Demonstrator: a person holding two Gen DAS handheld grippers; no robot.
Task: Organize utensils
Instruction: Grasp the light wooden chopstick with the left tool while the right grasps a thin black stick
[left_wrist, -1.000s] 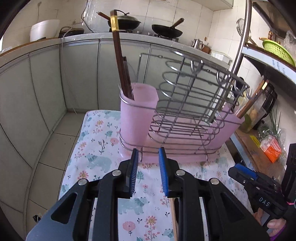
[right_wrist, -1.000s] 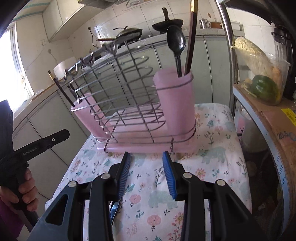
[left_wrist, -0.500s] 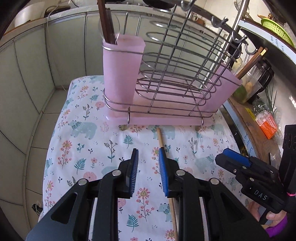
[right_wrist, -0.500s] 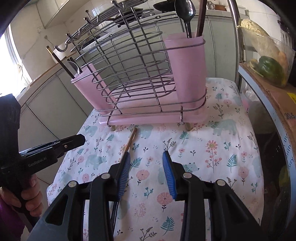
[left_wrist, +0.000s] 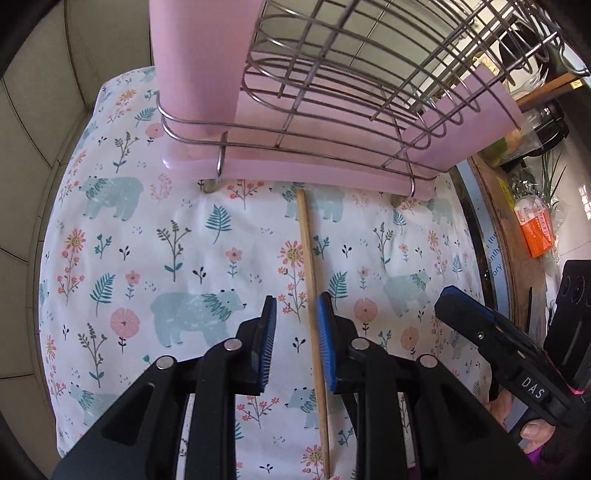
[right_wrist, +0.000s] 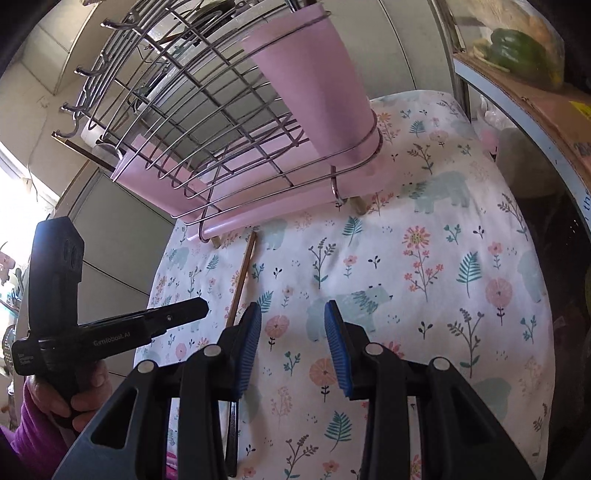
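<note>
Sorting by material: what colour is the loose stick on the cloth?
Light tan wood stick; left wrist view.

The right gripper (right_wrist: 291, 347) hangs over a floral cloth (right_wrist: 424, 280), its blue-padded fingers (right_wrist: 248, 343) apart with nothing between them. A wooden chopstick (right_wrist: 242, 277) lies on the cloth just left of them, its far end near a wire rack (right_wrist: 207, 110) with a pink cup (right_wrist: 314, 81). The left gripper (right_wrist: 147, 325) enters from the left, held by a hand (right_wrist: 70, 391).

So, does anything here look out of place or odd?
Yes: a single wooden chopstick lies loose on the floral cloth in front of the pink utensil rack, not standing in a holder. Nothing looks spilled or damaged.
</note>
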